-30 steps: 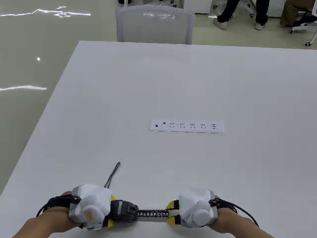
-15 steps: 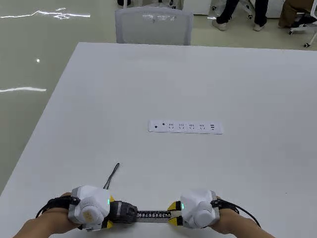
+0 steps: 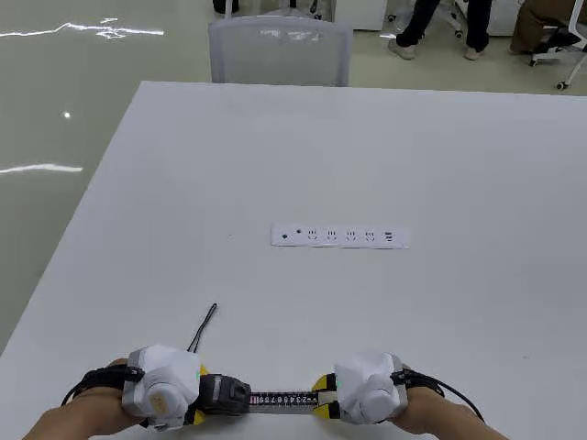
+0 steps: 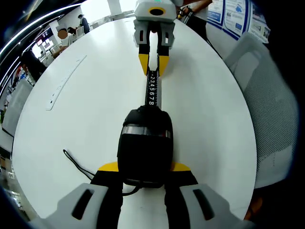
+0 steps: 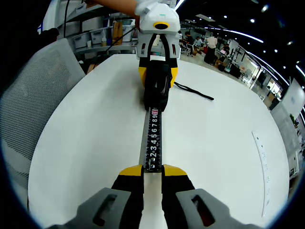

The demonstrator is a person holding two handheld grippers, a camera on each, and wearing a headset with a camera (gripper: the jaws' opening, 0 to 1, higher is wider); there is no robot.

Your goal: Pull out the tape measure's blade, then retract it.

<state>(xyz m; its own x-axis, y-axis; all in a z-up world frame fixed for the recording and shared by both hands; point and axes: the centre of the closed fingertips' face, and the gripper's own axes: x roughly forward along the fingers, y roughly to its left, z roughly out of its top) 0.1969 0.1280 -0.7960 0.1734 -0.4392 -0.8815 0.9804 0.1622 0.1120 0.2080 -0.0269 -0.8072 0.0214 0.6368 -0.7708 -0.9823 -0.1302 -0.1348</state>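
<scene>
Slightly more blade (image 3: 284, 399) spans the gap between the two grippers than a second ago; both sit at the bottom edge of the head view. At bottom left, the left gripper (image 3: 204, 394) has its yellow-tipped fingers (image 4: 108, 167) clamped on the sides of the black tape measure case (image 4: 145, 143), which is down on the white tabletop (image 3: 321, 156) with its black wrist strap (image 3: 204, 328) trailing up-left. At bottom centre-right, the right gripper (image 3: 321, 396) has its fingers (image 5: 131, 171) almost together, pinching the blade's free end, and a white power strip (image 3: 339, 236) lies mid-frame, well apart.
</scene>
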